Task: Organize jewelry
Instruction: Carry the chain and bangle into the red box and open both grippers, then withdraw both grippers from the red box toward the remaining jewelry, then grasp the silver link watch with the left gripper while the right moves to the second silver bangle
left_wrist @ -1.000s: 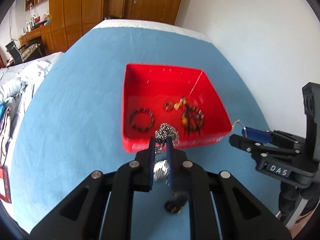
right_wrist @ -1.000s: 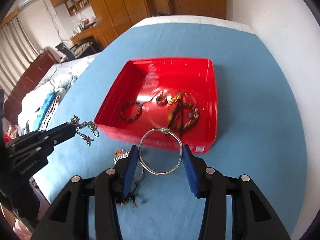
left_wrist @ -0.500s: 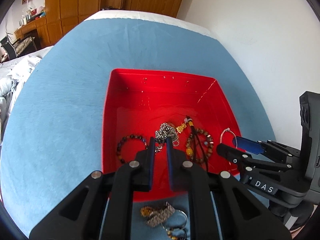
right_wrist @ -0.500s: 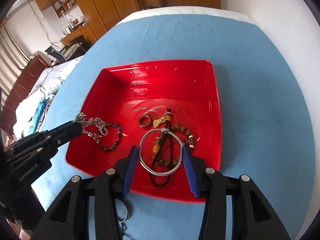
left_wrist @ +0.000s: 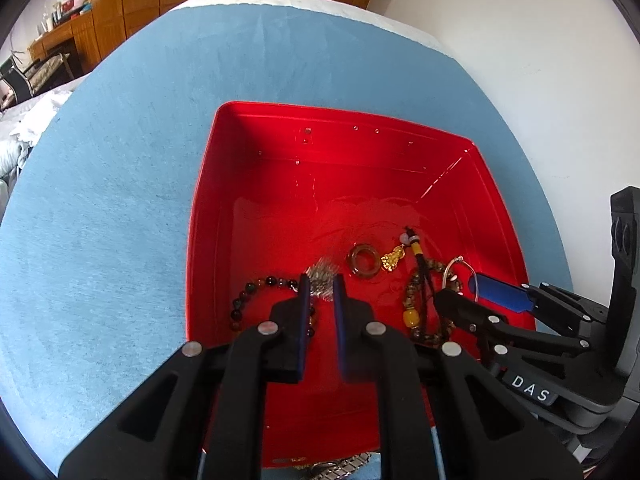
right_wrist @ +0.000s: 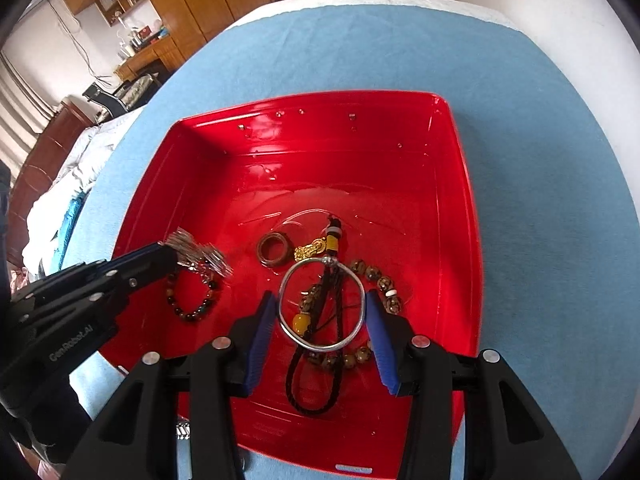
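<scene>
A red tray (left_wrist: pixel 208 184) (right_wrist: pixel 460 168) sits on the blue cloth. My left gripper (left_wrist: pixel 320 280) (right_wrist: pixel 170 254) hangs over the tray's near left, jaws slightly apart, with a blurred silver chain (left_wrist: pixel 322 278) (right_wrist: pixel 200 254) at its tips. My right gripper (right_wrist: pixel 322 304) (left_wrist: pixel 460 286) is shut on a silver bangle (right_wrist: pixel 322 304) (left_wrist: pixel 454 266) and holds it above the tray's right part. In the tray lie a dark bead bracelet (left_wrist: pixel 248 300) (right_wrist: pixel 192 300), a brown ring (left_wrist: pixel 364 262) (right_wrist: pixel 274 250), a gold charm (right_wrist: pixel 310 250) and a brown bead bracelet with black cord (right_wrist: pixel 372 276).
More jewelry (left_wrist: pixel 336 470) lies on the cloth just in front of the tray's near wall, also glimpsed in the right wrist view (right_wrist: pixel 182 428). A white wall (left_wrist: pixel 520 60) runs along the right. A bed and wooden cabinets stand to the left and behind.
Both grippers have moved forward and lower over the tray, each with its piece. The left jaws have parted a little and the chain now blurs at their tips.
</scene>
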`<move>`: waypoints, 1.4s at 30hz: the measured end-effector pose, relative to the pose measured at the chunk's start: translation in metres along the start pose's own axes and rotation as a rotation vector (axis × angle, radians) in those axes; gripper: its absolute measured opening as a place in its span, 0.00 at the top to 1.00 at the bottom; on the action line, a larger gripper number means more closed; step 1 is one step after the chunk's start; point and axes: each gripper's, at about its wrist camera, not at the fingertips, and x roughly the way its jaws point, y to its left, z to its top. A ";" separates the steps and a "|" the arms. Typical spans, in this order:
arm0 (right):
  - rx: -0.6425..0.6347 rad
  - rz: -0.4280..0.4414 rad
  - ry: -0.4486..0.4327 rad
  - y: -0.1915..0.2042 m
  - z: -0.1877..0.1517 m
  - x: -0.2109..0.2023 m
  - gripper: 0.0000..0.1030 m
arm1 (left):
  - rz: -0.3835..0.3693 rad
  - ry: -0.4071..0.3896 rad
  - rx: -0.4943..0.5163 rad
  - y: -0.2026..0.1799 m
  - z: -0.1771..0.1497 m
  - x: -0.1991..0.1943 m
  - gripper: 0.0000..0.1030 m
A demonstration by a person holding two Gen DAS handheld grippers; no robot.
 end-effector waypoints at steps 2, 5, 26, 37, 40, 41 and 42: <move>0.002 -0.005 -0.002 -0.001 0.000 0.000 0.54 | -0.002 0.002 -0.002 0.001 0.001 -0.001 0.89; 0.004 0.007 -0.009 -0.003 -0.003 -0.003 0.54 | -0.011 0.001 -0.004 0.002 0.000 -0.004 0.88; -0.045 0.076 -0.126 0.014 -0.074 -0.084 0.51 | 0.080 -0.130 0.018 0.014 -0.070 -0.095 0.36; -0.068 0.105 -0.046 0.031 -0.115 -0.086 0.54 | 0.040 -0.043 0.024 0.021 -0.118 -0.089 0.44; -0.061 0.114 -0.011 0.032 -0.122 -0.080 0.60 | 0.029 -0.003 0.029 0.021 -0.129 -0.081 0.45; -0.058 0.113 0.001 0.032 -0.124 -0.078 0.62 | 0.025 0.008 0.028 0.021 -0.133 -0.078 0.45; -0.057 0.112 0.009 0.031 -0.127 -0.076 0.63 | 0.026 0.017 0.028 0.021 -0.133 -0.075 0.48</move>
